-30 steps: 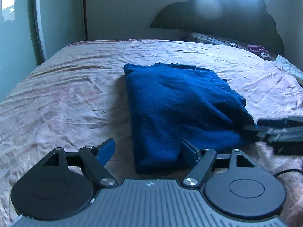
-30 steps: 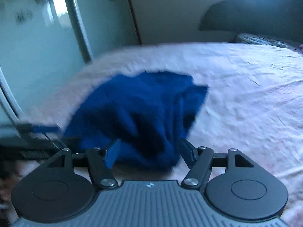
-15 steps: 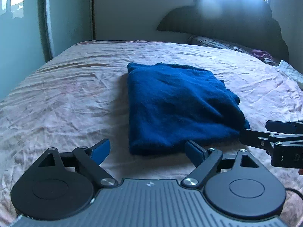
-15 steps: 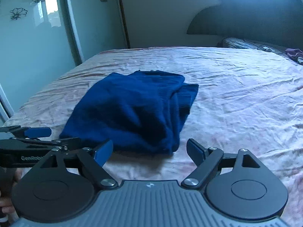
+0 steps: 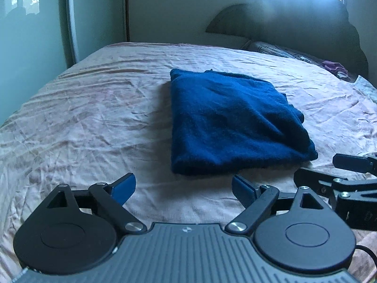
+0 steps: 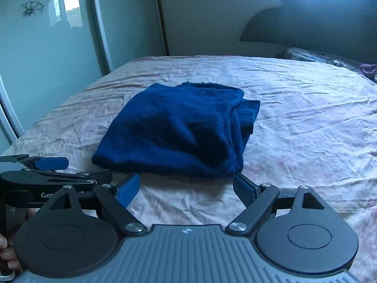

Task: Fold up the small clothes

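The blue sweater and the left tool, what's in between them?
Only bare pink bedsheet lies between the blue sweater and the left tool, seen in the left wrist view.

My right gripper point(image 5: 353, 179) ran off frame edge. Purple item point(image 5: 334, 67) at bed's point(image 5: 94, 118) head corner was too small to identify.

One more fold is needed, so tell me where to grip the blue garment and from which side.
Grip the blue garment at its near right corner, coming in low from the near side with the right gripper. That corner lies just ahead of its open fingers, and the layers stack loosely along that right edge, so there is an edge to pinch there.
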